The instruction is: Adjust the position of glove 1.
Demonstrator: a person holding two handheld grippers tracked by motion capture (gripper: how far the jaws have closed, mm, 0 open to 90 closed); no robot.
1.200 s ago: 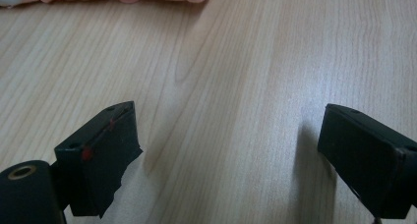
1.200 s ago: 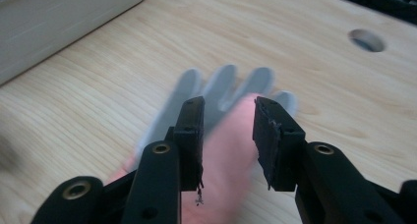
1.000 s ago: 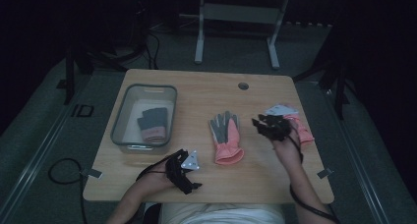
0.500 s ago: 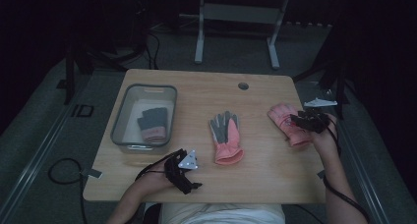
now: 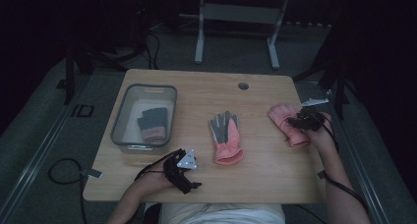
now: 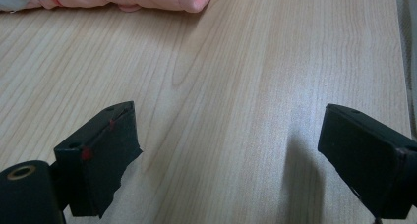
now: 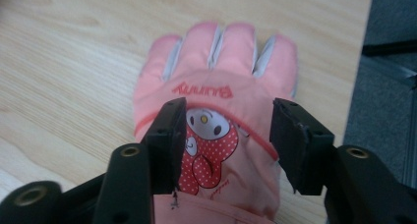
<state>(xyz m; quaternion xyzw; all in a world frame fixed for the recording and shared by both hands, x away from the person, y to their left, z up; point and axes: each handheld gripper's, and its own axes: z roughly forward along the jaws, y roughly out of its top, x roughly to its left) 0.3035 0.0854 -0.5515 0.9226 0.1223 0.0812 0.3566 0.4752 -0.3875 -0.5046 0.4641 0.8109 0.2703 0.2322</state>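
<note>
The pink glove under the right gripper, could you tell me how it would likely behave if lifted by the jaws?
The pink glove looks padded and soft, so it would probably sag either side of the right gripper. It seems light for its size. Lying flat on the table, it should not roll.

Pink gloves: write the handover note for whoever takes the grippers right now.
Right gripper: jaws have just been opening, astride the cartoon-print pink glove at the table's right edge, not clamped.
Left gripper: open over bare table near the front edge.
Second pink glove: palm up at mid-table.
Grey bin: holds a dark glove.
Done: one glove binned.
Left, probably: bin both pink gloves.
</note>
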